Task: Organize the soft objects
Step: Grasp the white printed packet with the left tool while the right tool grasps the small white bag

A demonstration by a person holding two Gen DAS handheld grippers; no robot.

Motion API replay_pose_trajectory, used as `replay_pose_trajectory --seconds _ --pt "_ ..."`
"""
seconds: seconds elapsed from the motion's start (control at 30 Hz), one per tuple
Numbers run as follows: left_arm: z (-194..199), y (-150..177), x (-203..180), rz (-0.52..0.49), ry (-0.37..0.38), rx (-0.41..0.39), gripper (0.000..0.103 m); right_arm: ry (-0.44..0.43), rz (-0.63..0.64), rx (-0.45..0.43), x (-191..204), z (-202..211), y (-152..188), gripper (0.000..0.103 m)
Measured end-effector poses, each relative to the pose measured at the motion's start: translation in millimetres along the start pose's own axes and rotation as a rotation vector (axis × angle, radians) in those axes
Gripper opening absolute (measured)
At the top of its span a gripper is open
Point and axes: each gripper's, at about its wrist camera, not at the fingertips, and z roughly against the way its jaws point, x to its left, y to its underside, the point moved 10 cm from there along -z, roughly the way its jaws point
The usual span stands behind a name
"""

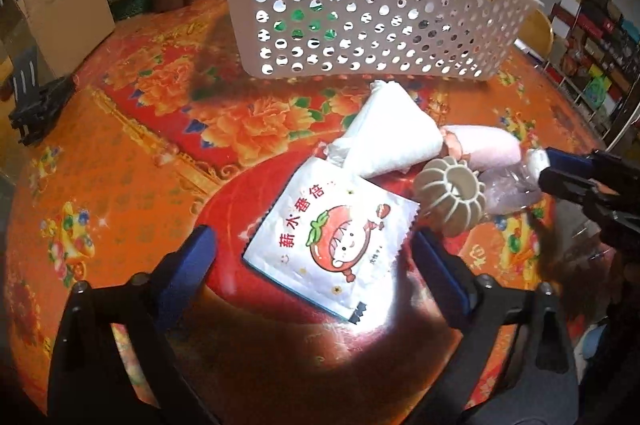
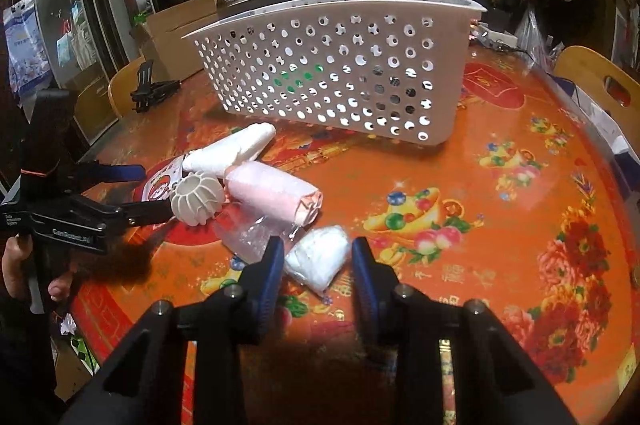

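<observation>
White plastic-wrapped soft bundle (image 2: 318, 259) between parted right gripper (image 2: 318, 257) fingers, left gripper (image 1: 314, 249) wide over cartoon packet (image 1: 332, 245), pink roll (image 2: 272, 195), ribbed cup (image 2: 196, 201), perforated basket (image 2: 360, 37) toward the table's far edge

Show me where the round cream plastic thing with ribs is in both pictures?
Left wrist view: the round cream ribbed plastic piece sits right of centre, just right of the tomato-print white packet.
Right wrist view: it sits left of centre, touching the pink rolled cloth.
Shared landmark: the white perforated plastic basket stands behind it in both.
</observation>
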Motion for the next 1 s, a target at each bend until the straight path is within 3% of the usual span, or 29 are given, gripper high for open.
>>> replay_pose_trajectory --seconds 0.07,0.27,0.47,0.73,0.8,0.87,1.0 --pt "3 -1 -4 -0.015 0.002 -0.016 0.077 -0.004 -0.006 -0.003 -1 0 0 0.034" --pt "8 -1 -9 -0.035 0.018 -0.049 0.049 -0.027 -0.036 -0.027 -6 5 -1 0.034" --pt "15 1 -8 -0.015 0.038 -0.069 0.036 -0.026 -0.048 -0.041 -8 8 -2 0.034" --pt "30 4 -9 -0.013 0.055 -0.119 0.034 -0.031 -0.07 -0.086 -13 17 -5 0.034" --pt "33 5 -8 -0.004 0.062 -0.124 0.032 -0.025 -0.072 -0.098 -14 18 -6 0.034" --pt "36 6 -5 0.009 0.073 -0.128 0.022 -0.014 -0.071 -0.11 -15 20 -7 0.034" --pt "42 5 -1 0.018 0.075 -0.141 0.022 0.008 -0.054 -0.12 -14 23 -7 0.034"
